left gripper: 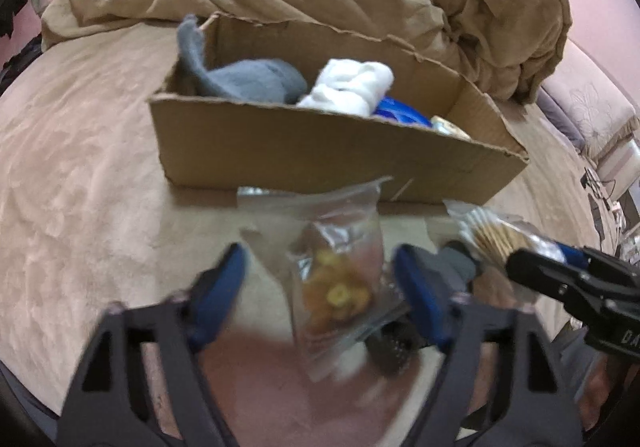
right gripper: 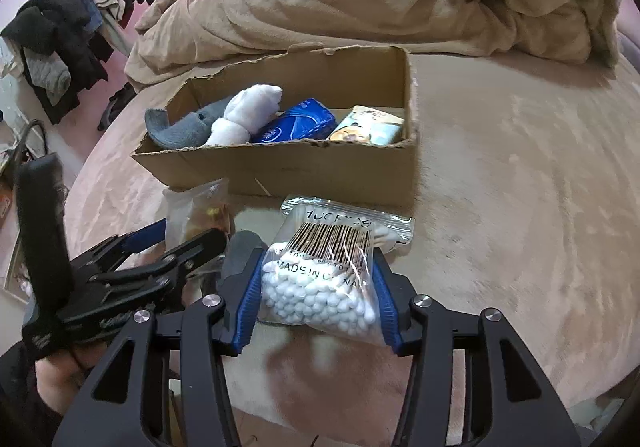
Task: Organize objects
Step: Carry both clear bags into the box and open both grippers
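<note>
We hold the right gripper (right gripper: pixel 316 287) around a clear zip bag of cotton swabs (right gripper: pixel 324 275), its blue pads (right gripper: pixel 250 299) pressing the lower half of the bag from both sides, so it is closed on the bag. The bag sits at 6 o'clock from the cardboard box (right gripper: pixel 288 167), just in front of its near wall. We judge it very light and soft; the film is slick and the swabs inside shift, so a grip across the bulging middle, where the contents fill the bag, should hold better than the flat sealed top.

Our left gripper (left gripper: pixel 320 279) stands spread, jaws on either side of a small clear snack bag (left gripper: pixel 336 271) without visibly touching it. The picture is blurred, so we cannot tell whether the bag rests on the plush bedcover (left gripper: pixel 80 207) or is lifted. It looks light, crinkly and slippery too; we would take it across the filled lower part.

In the box lie a grey cloth (right gripper: pixel 184 127) at 9 o'clock, a white roll (right gripper: pixel 244 115), a blue pack (right gripper: pixel 296 123) and a printed pack (right gripper: pixel 368 127) at 3 o'clock.
</note>
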`<state>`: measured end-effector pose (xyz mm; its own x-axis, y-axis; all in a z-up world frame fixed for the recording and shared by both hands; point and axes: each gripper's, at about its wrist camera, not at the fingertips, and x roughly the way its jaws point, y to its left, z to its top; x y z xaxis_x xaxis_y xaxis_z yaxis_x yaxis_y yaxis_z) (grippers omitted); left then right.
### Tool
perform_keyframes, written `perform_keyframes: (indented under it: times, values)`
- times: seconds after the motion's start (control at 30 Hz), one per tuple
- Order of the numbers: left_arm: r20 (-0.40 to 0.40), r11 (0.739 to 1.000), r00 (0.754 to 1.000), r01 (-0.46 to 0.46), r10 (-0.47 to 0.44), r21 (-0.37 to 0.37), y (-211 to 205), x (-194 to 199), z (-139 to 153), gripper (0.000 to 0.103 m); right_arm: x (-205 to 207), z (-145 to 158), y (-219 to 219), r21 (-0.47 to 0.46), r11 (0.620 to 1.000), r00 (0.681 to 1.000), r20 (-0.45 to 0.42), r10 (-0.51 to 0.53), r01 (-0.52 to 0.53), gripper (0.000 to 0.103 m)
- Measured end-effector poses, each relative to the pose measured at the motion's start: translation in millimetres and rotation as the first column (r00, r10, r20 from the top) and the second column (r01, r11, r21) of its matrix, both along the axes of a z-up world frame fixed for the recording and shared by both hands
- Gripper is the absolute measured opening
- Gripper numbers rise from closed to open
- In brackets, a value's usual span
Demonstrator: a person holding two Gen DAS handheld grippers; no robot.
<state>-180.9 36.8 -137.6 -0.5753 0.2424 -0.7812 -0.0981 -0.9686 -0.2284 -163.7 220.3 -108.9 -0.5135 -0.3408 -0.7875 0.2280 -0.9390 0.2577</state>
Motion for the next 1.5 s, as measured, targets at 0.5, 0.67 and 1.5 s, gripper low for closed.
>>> perform_keyframes:
  times: [0.5,0.67,1.5]
  values:
    - [-0.021,1.0,1.0,0.005,-0.005,0.011,-15.0,42.8,31.3,0.044,31.0,29.6,7.1,-0.021,1.0,0.998,-0.059,0.003,-0.004,0.051]
    - [-0.044,1.0,0.999,-0.01,0.011,0.021,-26.9,61.9,51.0,0.044,43.0,46.9,5.2,-0.027,1.0,0.996,-0.09,0.008,-0.011,0.051]
    - [-0.253,0.999,0.967,0.036,-0.025,0.039,-53.5,66.9,182.3,0.044,40.6,150.3,-7.6,0.056,0.998,0.942,-0.33,0.058,-0.042,0.051]
